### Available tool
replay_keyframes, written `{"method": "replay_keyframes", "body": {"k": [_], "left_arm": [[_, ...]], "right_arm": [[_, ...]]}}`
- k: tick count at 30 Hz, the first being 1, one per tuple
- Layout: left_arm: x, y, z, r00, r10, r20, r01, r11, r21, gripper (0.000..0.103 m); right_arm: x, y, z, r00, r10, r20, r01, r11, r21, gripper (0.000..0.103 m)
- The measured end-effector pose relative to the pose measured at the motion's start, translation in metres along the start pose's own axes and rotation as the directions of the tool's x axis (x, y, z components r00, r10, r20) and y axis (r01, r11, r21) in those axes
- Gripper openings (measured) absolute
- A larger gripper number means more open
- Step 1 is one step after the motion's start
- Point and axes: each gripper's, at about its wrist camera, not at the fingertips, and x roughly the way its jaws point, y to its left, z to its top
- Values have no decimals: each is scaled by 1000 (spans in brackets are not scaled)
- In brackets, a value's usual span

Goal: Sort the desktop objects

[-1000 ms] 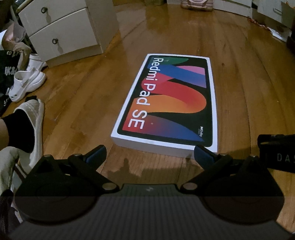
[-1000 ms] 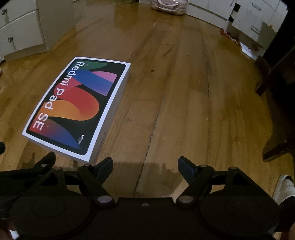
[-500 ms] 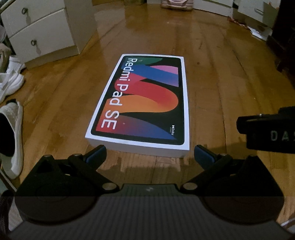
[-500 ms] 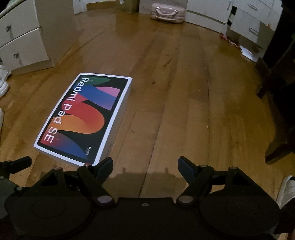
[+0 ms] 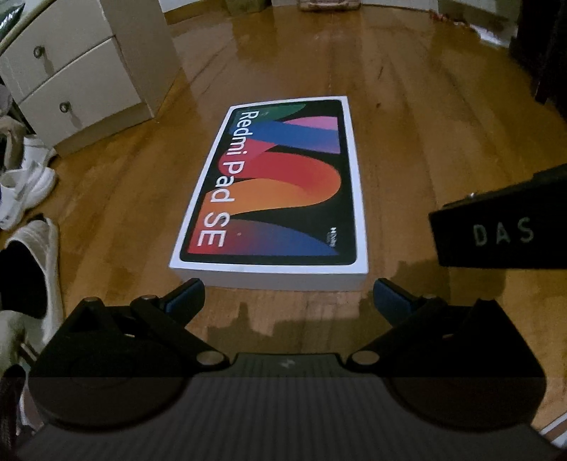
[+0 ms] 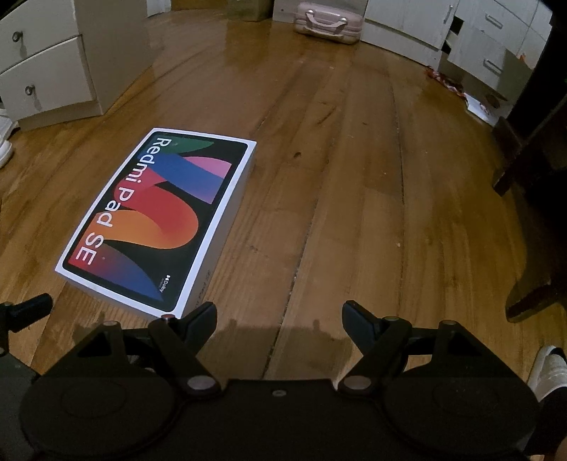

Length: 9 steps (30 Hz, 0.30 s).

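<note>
Far left, a pair of white shoes (image 5: 24,181) sits on the wooden floor (image 5: 425,124), and nearer the camera there is a foot in a black sock and a pale slipper (image 5: 33,269). Just behind the shoes stands a cream two-drawer cabinet (image 5: 81,67) with round knobs.

The left gripper (image 5: 287,296) hangs low over the floor with its jaws spread wide and nothing between them; the blue-padded fingertips (image 5: 186,294) sit just short of the near end of the tablet box (image 5: 280,184). That box, white-edged with a colourful print and the words "Redmi Pad SE", lies flat on the floor straight ahead of the left gripper, its long side running away from it. The jaw tips look apart from the box rather than touching it.

To the right of the box, in the left wrist view, a black block lettered "DAS" (image 5: 503,234) juts in from the edge; it belongs to the other tool.

The right gripper (image 6: 280,321) also hovers over bare boards, jaws wide apart and empty. From its camera the tablet box (image 6: 159,220) lies ahead and to the left, its near corner just beside the left fingertip (image 6: 202,319).

At the far end of the room a pink suitcase (image 6: 327,23) lies by white drawer units (image 6: 460,39), and dark furniture legs (image 6: 524,170) stand at the right.
</note>
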Motion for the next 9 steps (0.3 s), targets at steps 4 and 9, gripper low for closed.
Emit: {"method": "replay_keyframes", "body": {"k": [4, 9], "left_arm": [[0, 3, 1, 1000, -3, -4, 3, 1000, -15, 103], [1, 5, 2, 1000, -17, -21, 17, 1000, -13, 103]], "right_arm": [[1, 0, 0, 1000, 0, -4, 0, 1000, 1, 82], [2, 1, -1, 1000, -6, -6, 6, 1000, -1, 82]]}}
